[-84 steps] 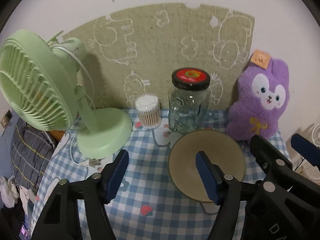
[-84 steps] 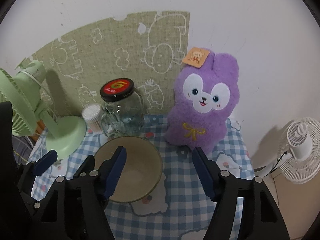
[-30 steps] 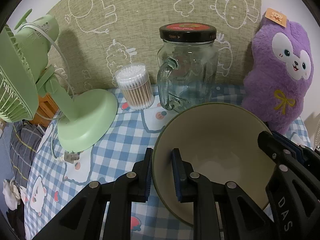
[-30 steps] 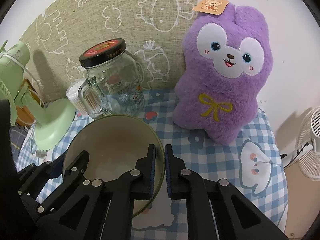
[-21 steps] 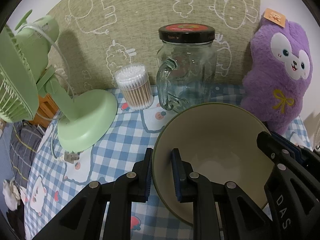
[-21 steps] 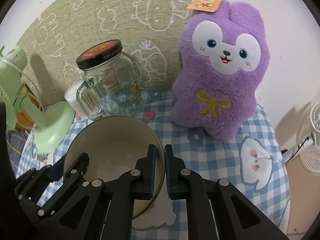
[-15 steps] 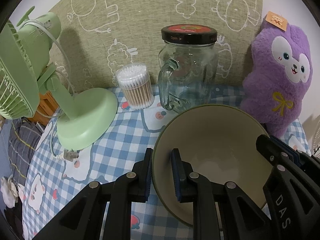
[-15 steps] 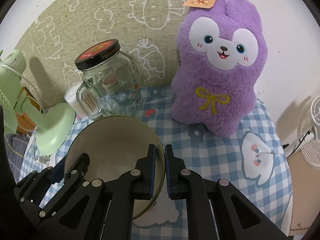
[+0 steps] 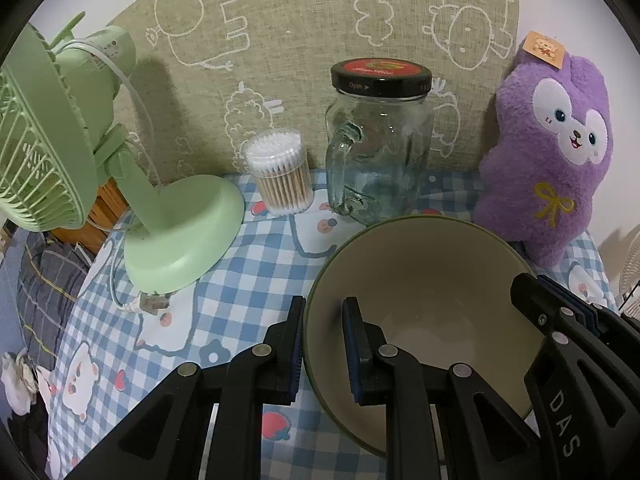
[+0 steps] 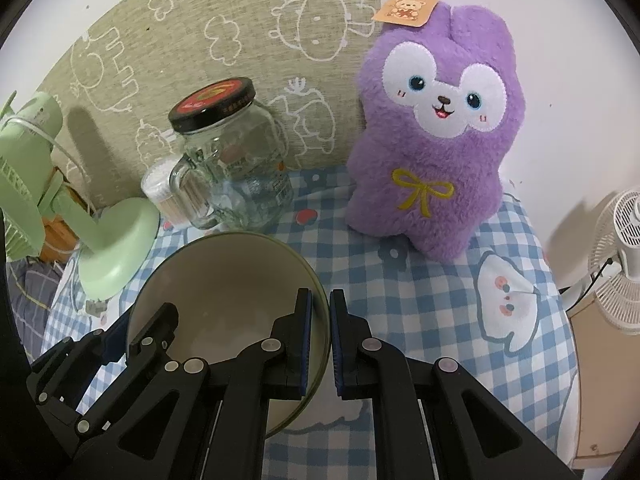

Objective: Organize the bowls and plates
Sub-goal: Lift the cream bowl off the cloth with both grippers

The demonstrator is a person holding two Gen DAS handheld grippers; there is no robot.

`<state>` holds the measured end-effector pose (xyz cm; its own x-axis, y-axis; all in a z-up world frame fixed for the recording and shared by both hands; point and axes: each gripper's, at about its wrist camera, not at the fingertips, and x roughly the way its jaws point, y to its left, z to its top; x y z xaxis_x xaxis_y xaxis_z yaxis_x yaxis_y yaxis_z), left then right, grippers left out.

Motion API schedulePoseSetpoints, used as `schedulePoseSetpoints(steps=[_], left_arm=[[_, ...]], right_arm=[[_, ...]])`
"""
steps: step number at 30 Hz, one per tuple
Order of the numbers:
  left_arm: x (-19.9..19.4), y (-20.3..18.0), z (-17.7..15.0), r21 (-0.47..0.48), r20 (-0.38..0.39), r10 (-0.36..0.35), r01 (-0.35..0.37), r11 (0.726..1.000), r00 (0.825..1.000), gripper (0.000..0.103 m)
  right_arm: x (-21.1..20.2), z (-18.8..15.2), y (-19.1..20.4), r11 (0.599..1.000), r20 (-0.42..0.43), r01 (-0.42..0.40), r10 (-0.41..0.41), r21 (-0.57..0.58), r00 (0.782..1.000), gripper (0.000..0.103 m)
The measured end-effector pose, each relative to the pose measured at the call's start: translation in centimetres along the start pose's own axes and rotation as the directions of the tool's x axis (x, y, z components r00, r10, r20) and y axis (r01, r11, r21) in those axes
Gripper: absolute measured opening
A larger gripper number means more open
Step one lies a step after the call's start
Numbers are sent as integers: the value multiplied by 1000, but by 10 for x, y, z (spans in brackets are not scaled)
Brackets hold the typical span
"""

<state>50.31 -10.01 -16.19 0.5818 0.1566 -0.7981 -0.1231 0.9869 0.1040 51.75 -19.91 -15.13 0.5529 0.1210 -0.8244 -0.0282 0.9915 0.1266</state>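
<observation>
Nearest the lenses, the bowl (image 9: 424, 288) is gripped from two sides. The left gripper (image 9: 324, 344) is closed on the bowl's left wall, one blue-padded finger outside the rim and the other inside, so the wall is pinched between the pads. The right gripper (image 10: 320, 328) is closed likewise on the opposite wall, seen in its own view with the green rim (image 10: 316, 280) sandwiched between two nearly touching fingers; its black frame is also seen at the right edge of the left wrist view. The bowl is cream inside with a dark olive rim and appears empty; it is held over the blue-and-white checked tablecloth (image 9: 240, 276), near the table's middle, though whether its base touches the cloth cannot be told. Just behind the bowl a glass handled jar (image 9: 380, 152) with a black and red lid (image 9: 381, 74) is noted, upright. Beside the jar, to its left, a clear tub of cotton swabs (image 9: 282, 172) is recorded. Further left a pale green desk fan (image 9: 52, 148) is stood on its round base (image 9: 184, 236), with a white cord and plug (image 9: 150, 302) lying on the cloth near it. To the right of the jar a purple plush rabbit (image 10: 436, 128) is propped upright, a paper tag (image 10: 404, 10) at its ear. Behind everything a beige fabric panel (image 9: 320, 12) with white animal outlines is set against the white wall. Off the table's right edge, lower down, a white floor fan (image 10: 620, 264) is seen.
</observation>
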Motion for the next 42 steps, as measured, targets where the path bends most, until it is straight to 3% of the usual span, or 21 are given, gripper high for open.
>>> schedulePoseSetpoints(steps=[15, 42], left_arm=[[-16, 17, -19, 8, -35, 1, -1, 1000, 999, 15], [-120, 49, -33, 44, 6, -77, 76, 996, 997, 15]], right_arm=[[-24, -18, 17, 1000, -26, 8, -9, -6, 1000, 12], [-147, -41, 44, 996, 28, 79, -80, 34, 996, 12]])
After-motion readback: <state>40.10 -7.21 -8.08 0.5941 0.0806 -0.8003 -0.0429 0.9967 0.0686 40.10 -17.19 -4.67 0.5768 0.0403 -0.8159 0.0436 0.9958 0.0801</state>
